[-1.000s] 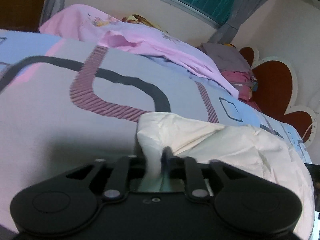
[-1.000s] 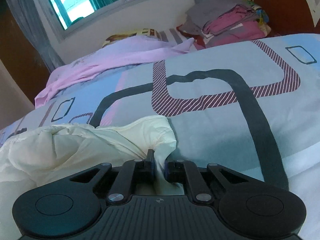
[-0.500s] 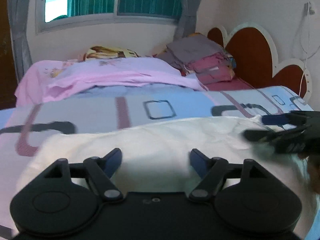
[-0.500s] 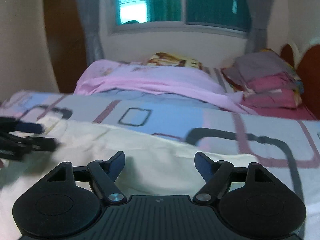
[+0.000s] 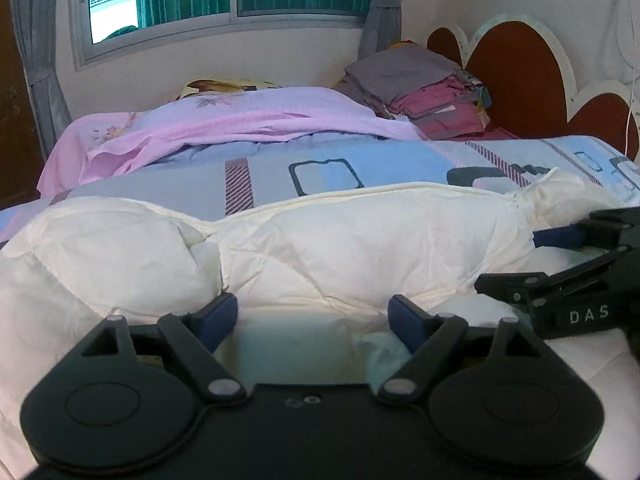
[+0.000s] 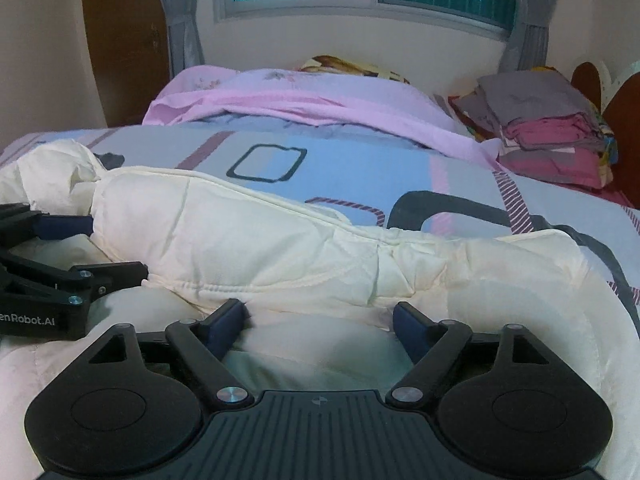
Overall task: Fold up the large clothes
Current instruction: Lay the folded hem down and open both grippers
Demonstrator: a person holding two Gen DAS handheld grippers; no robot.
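Note:
A cream padded quilted garment (image 5: 340,248) lies bunched across the bed, folded edge running side to side; it also shows in the right wrist view (image 6: 280,248). My left gripper (image 5: 312,316) is open, its blue-padded fingers spread just above the near part of the cloth, holding nothing. My right gripper (image 6: 320,316) is open over the cloth too, holding nothing. Each gripper shows in the other's view: the right one at the right edge (image 5: 560,256), the left one at the left edge (image 6: 72,252), both open beside the garment.
The bed has a blue, pink and grey patterned cover (image 5: 320,168). A pink sheet (image 5: 240,124) is heaped behind it. A pile of folded clothes (image 5: 432,92) sits by the brown headboard (image 5: 516,80). A window with curtains lies beyond.
A second ago both grippers were shut on corners of the cream garment. They have let go, opened, and pulled back to face its long folded edge.

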